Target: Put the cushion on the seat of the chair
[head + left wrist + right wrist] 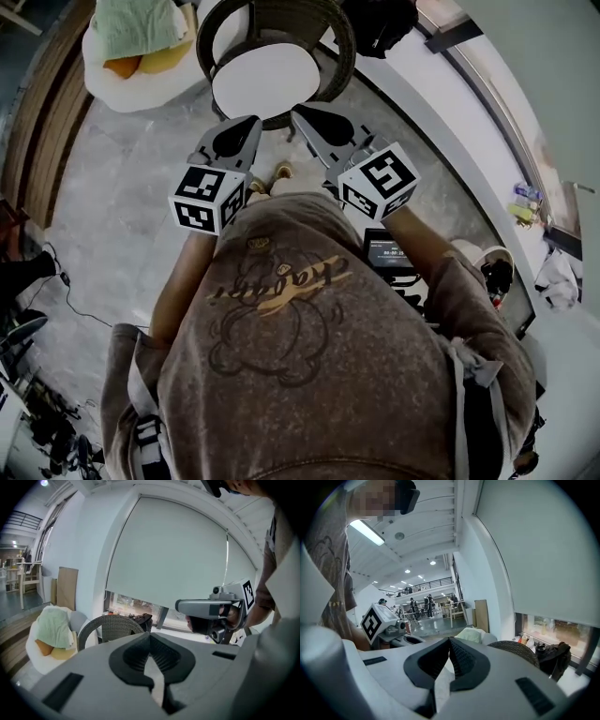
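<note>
In the head view a round white cushion (265, 82) lies on the seat of a dark wicker chair (343, 42) straight ahead of me. My left gripper (251, 123) and right gripper (299, 113) hover side by side just in front of the seat's near edge, apart from the cushion. Both are shut with nothing between the jaws. The left gripper view has its shut tips (150, 635) before the chair's woven back (110, 625), with the right gripper (211, 607) alongside. In the right gripper view the shut tips (449, 640) sit left of the chair (520, 651).
A white lounger (141, 80) with green and yellow cushions (136, 28) stands to the chair's left. A black bag (380, 23) rests on the window ledge (441, 112) behind the chair. Cables and gear (37, 281) lie on the floor at left. My feet (281, 172) are near the chair.
</note>
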`<state>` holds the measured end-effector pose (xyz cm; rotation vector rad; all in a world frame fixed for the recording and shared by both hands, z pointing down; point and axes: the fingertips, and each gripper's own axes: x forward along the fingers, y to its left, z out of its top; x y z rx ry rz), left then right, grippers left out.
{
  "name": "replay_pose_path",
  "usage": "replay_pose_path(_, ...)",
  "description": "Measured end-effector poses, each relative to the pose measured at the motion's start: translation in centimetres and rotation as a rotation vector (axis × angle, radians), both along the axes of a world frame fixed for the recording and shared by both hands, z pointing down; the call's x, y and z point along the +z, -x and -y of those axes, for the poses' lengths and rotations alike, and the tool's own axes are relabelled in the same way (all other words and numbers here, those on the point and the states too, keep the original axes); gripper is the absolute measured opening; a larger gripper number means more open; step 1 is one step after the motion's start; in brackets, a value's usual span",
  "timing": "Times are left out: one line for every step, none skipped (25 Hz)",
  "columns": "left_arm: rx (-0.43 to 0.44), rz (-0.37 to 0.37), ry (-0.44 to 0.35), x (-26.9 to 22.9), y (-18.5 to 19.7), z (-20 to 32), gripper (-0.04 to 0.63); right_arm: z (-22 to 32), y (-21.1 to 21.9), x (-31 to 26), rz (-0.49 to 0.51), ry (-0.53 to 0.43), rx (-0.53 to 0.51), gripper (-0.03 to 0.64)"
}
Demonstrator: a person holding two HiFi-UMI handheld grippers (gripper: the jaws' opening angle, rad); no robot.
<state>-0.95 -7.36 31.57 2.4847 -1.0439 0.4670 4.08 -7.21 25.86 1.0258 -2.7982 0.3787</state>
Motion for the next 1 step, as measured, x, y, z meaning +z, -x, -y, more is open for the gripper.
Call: replay_pose_path(-0.007,0.001,0.002,0.52,0.24,0.63,0.005,0.61,0.14,0.14,0.001,-0.003,-0.009,0.020)
